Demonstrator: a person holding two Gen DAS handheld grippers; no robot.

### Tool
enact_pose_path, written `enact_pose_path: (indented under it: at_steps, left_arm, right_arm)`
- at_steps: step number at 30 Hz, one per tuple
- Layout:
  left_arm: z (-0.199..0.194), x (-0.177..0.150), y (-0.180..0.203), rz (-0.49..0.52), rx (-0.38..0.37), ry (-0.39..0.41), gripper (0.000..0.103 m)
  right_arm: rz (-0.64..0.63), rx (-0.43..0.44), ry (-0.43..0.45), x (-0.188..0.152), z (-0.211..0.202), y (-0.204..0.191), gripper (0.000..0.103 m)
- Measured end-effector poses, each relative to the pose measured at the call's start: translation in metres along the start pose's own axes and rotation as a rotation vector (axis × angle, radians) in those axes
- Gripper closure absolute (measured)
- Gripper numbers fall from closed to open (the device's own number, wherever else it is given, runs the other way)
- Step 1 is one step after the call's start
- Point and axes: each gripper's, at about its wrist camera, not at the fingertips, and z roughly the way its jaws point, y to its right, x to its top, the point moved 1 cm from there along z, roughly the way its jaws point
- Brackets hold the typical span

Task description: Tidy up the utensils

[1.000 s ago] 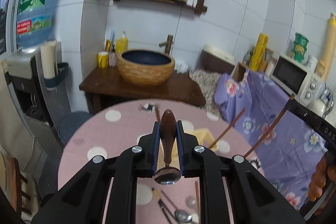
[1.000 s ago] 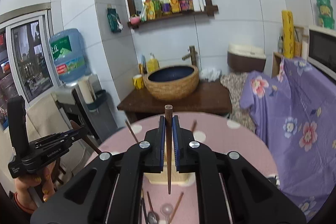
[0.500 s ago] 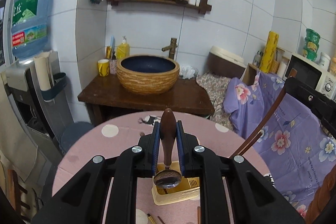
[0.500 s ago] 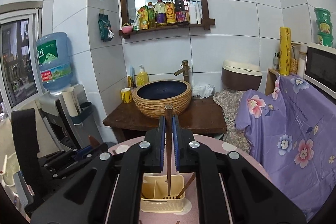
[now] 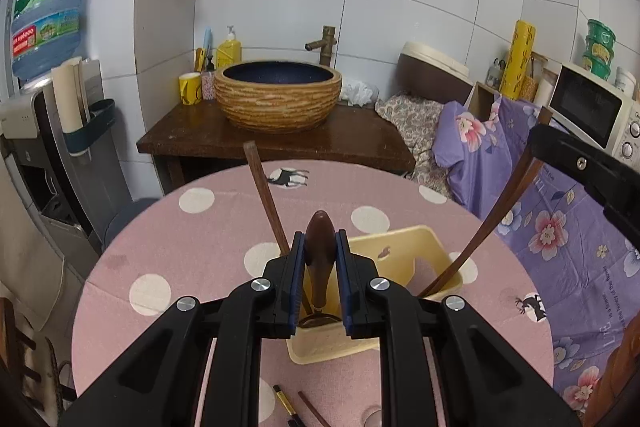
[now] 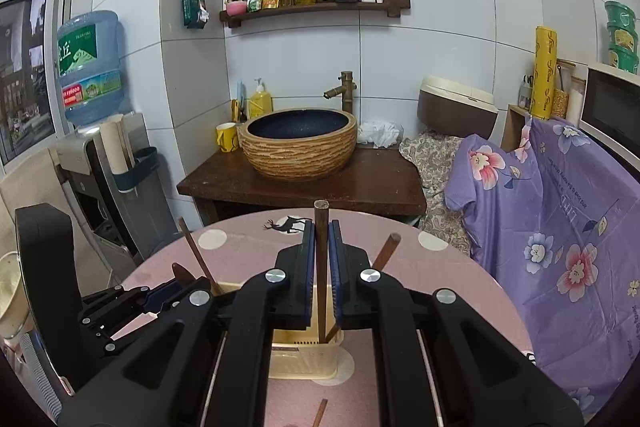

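Note:
My left gripper (image 5: 320, 239) is shut on a spoon (image 5: 320, 267) with a dark wooden handle. The spoon's metal bowl hangs down inside the left part of a cream utensil holder (image 5: 404, 237) on the pink dotted table (image 5: 192, 251). One chopstick (image 5: 264, 195) stands tilted in that holder. My right gripper (image 6: 321, 231) is shut on a brown chopstick (image 6: 321, 267) held upright, its lower end inside the holder (image 6: 304, 361). From the right wrist view, the left gripper (image 6: 188, 283) sits at the left, over the holder's left end. Two more chopsticks (image 6: 386, 251) lean out of the holder.
Loose chopsticks (image 5: 310, 409) and a clear spoon lie on the table's near side. Beyond the table stands a dark wooden counter (image 5: 276, 143) with a woven basin (image 5: 278, 95). A purple flowered cloth (image 6: 560, 227) covers furniture at the right, and a water dispenser (image 6: 88, 67) stands at the left.
Both grippers have come down and forward to the holder. The spoon's bowl and the chopstick's lower end now sit inside it; a second ago they hung above the table.

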Motion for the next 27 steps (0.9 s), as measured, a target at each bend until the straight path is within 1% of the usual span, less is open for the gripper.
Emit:
enact_pose_path:
  at_steps: [4, 10, 12, 13, 14, 15, 16, 17, 18, 20, 21, 23, 24, 26, 27]
  left_arm:
    - [0.008, -0.010, -0.002, -0.001, -0.001, -0.026, 0.087]
    - [0.014, -0.019, -0.002, 0.003, -0.005, -0.052, 0.087]
    - [0.010, -0.019, -0.001, 0.004, -0.007, -0.038, 0.086]
    - [0.005, -0.018, -0.001, 0.010, -0.010, -0.025, 0.083]
    - [0.001, -0.017, 0.001, 0.018, -0.010, -0.013, 0.070]
    - [-0.003, -0.017, 0.002, 0.024, -0.008, 0.000, 0.061]
    - [-0.010, -0.016, 0.003, 0.028, -0.008, 0.024, 0.047]
    - [-0.017, -0.017, 0.004, 0.029, -0.011, 0.046, 0.041]
    - [-0.023, -0.017, 0.005, 0.033, -0.013, 0.063, 0.040]
    - [-0.034, -0.022, 0.006, 0.047, -0.026, 0.082, 0.036]
    - [-0.040, -0.026, 0.006, 0.047, -0.030, 0.090, 0.034]
    - [-0.048, -0.034, 0.002, 0.038, -0.040, 0.101, 0.026]
    - [-0.051, -0.037, 0.000, 0.030, -0.046, 0.105, 0.025]
    - [-0.059, -0.048, -0.007, 0.009, -0.045, 0.119, 0.018]
    - [-0.062, -0.053, -0.010, 0.003, -0.044, 0.116, 0.016]
  right_arm:
    - [-0.016, -0.004, -0.034, -0.010, 0.008, -0.002, 0.095]
    - [-0.030, -0.004, -0.021, -0.017, 0.010, -0.004, 0.095]
    - [-0.016, -0.002, -0.010, -0.016, 0.008, -0.001, 0.095]
    - [-0.014, 0.003, -0.006, -0.016, 0.006, 0.000, 0.095]
    - [-0.013, 0.006, -0.001, -0.016, 0.004, 0.001, 0.093]
    - [-0.012, 0.006, 0.003, -0.016, 0.003, 0.001, 0.087]
    - [-0.013, 0.008, 0.007, -0.017, 0.000, 0.002, 0.082]
    - [-0.013, 0.011, 0.015, -0.016, -0.002, 0.002, 0.069]
    - [-0.011, 0.013, 0.031, -0.016, -0.007, 0.003, 0.056]
    - [-0.004, 0.014, 0.069, -0.016, -0.016, 0.006, 0.048]
    - [0.003, 0.024, 0.082, -0.018, -0.022, 0.008, 0.044]
    - [0.009, 0.044, 0.100, -0.020, -0.033, 0.011, 0.041]
    - [0.009, 0.050, 0.114, -0.023, -0.040, 0.012, 0.039]
    - [0.011, 0.056, 0.142, -0.029, -0.053, 0.014, 0.036]
    - [0.008, 0.062, 0.151, -0.033, -0.059, 0.015, 0.034]
